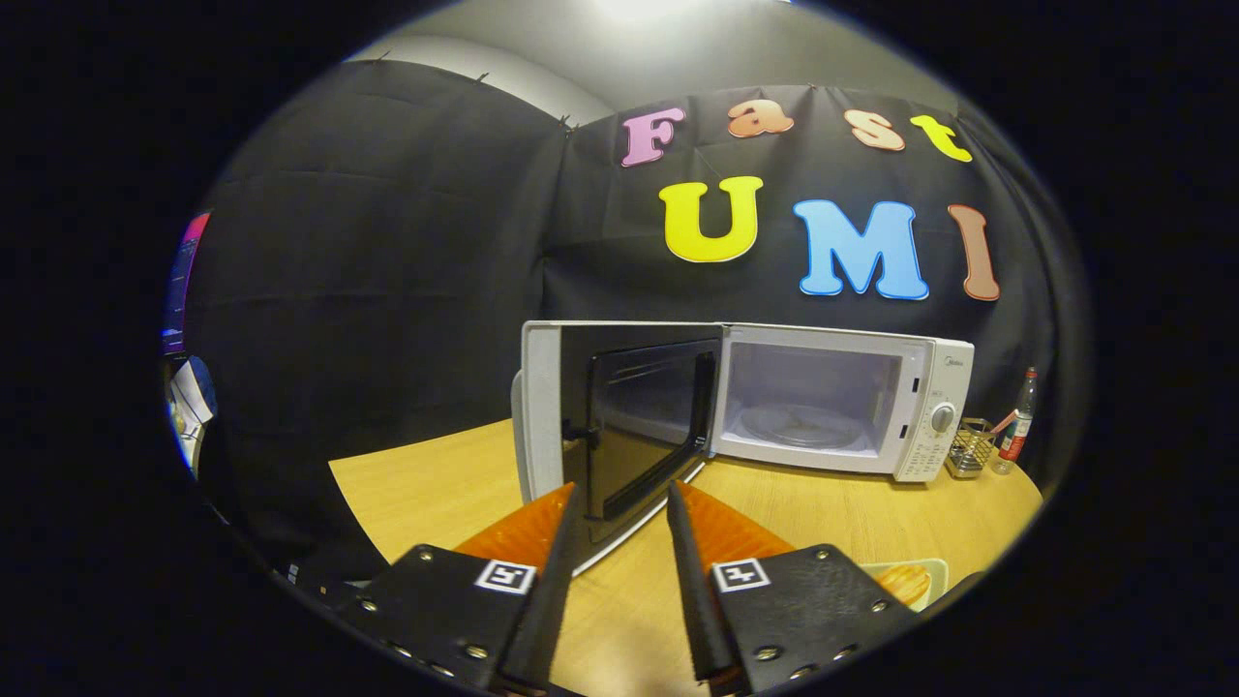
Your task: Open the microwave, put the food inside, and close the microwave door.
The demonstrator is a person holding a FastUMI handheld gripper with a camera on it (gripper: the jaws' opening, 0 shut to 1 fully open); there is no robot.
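A white microwave (pixel 929 407) stands on the wooden table (pixel 871 523), its door (pixel 619 426) swung wide open toward me. Inside, the glass turntable (pixel 799 426) lies bare in the lit cavity. My gripper (pixel 624 494) is open, its orange-and-black fingers (pixel 571 528) just in front of the door's lower edge, with nothing between them. A plate with yellow-orange food (pixel 905 581) sits on the table just right of the right finger, partly hidden behind it.
To the right of the microwave stand a small wire basket (pixel 971 448) and a bottle with a red label (pixel 1016 426). Bare tabletop stretches between the microwave and the plate. The table's left edge lies left of the open door.
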